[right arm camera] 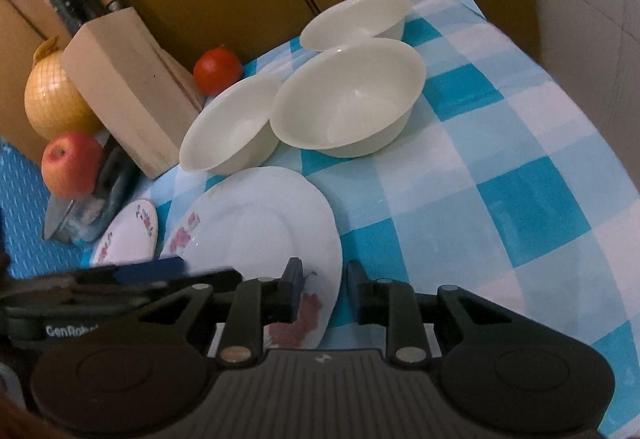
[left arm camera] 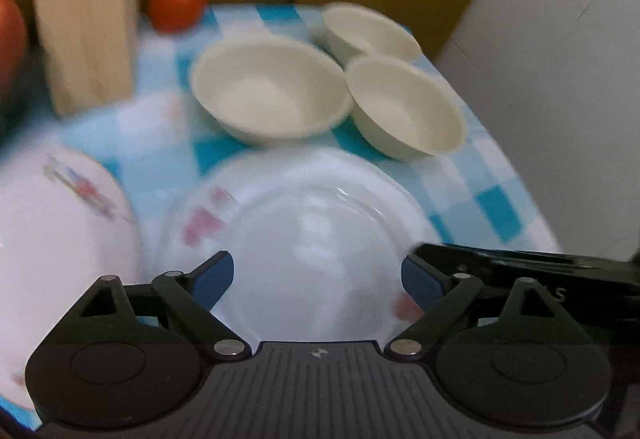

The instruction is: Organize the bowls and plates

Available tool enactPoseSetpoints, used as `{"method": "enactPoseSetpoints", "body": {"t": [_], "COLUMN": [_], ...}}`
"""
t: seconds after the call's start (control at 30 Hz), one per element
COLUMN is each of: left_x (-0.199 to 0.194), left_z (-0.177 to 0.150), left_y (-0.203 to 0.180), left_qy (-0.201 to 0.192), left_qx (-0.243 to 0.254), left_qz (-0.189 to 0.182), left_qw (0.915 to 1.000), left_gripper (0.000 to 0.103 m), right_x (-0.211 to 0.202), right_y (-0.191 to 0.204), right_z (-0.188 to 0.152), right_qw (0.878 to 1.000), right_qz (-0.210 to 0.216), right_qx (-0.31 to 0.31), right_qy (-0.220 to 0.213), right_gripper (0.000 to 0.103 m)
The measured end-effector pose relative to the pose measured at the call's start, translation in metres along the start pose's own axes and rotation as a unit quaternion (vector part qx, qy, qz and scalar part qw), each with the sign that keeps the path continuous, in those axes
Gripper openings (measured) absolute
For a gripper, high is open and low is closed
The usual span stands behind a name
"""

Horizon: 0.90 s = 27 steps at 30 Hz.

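At the lower left of your right wrist view, the left gripper [right arm camera: 160, 271] body carries white lettering "GenRob", cut off by the frame. Your left wrist view shows only an "S" at right.

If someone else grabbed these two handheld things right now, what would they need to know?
Right tool: partly closed astride the near rim of the large flowered plate; a firm clamp cannot be confirmed.
Left tool: open, empty, above that same plate.
A smaller flowered plate lies to its left. Three cream bowls sit separately behind, on the checked cloth.
Done: nothing stacked yet.
Left: stack the plates, nest the bowls.
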<state>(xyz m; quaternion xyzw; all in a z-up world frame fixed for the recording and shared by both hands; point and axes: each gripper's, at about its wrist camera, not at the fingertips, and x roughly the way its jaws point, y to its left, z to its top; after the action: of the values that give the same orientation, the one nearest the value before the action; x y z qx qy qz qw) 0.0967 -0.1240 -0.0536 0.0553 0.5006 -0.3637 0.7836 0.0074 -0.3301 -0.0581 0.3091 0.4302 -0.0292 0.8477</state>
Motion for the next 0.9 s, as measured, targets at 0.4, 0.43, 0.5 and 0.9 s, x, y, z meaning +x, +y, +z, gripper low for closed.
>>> {"method": "enactPoseSetpoints", "body": {"t": [0.4,0.43,0.5,0.9], "left_x": [-0.007,-0.003,0.001,0.008], "left_z": [0.019,0.021,0.021,0.001], "left_y": [0.043,0.048,0.047,0.005], "left_qy": [-0.014,-0.005,-0.001,0.018], "left_qx": [-0.074,-0.081,-0.077,-0.003], "left_qz": [0.022,0.016,0.019,0.025], "left_qw": [0.9969,0.9966,0.9969,0.9995], "left_gripper": [0.097,0.097,0.098,0.101], "right_x": [-0.003,-0.003,-0.003,-0.009], "right_y": [-0.001,-0.001,-0.002,-0.016], "right_z": [-0.002,-0.002,-0.002,0.000], "right_qw": [1.000,1.000,1.000,1.000], "right_qz": [-0.001,-0.001,0.000,0.005], "right_qx": [0.000,0.001,0.006,0.023], "right_qy": [0.001,0.001,0.002,0.004], "right_gripper": [0.030,0.030,0.031,0.029]}}
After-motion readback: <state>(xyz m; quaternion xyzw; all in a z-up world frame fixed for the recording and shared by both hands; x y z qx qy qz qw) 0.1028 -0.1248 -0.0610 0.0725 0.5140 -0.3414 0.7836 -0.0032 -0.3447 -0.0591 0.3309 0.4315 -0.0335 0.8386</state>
